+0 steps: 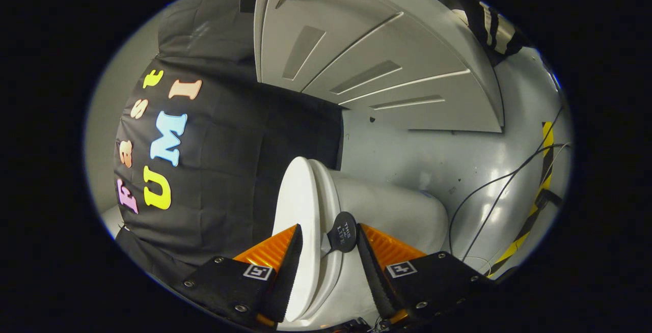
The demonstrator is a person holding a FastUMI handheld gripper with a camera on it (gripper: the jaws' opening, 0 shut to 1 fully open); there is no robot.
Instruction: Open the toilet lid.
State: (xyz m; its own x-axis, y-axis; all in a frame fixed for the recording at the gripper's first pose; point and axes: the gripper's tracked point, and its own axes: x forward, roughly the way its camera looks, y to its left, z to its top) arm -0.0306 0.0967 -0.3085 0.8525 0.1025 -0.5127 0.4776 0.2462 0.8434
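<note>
Basically mid-task: tool (328, 233) spread, its fingers straddling the toilet lid (300, 205) edge and tab (342, 231); lid looks unlifted, no pinch yet.

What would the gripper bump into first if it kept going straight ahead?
Probably the toilet lid. The open gripper has its fingers either side of the lid's edge, near a dark round tab, so going straight on it would likely meet that edge first, though depth is hard to judge.

the gripper (328, 233) fingers straddle the toilet lid (300, 211) edge, apart; round tag (342, 232) between them, door (367, 58) at twelve o'clock.
</note>
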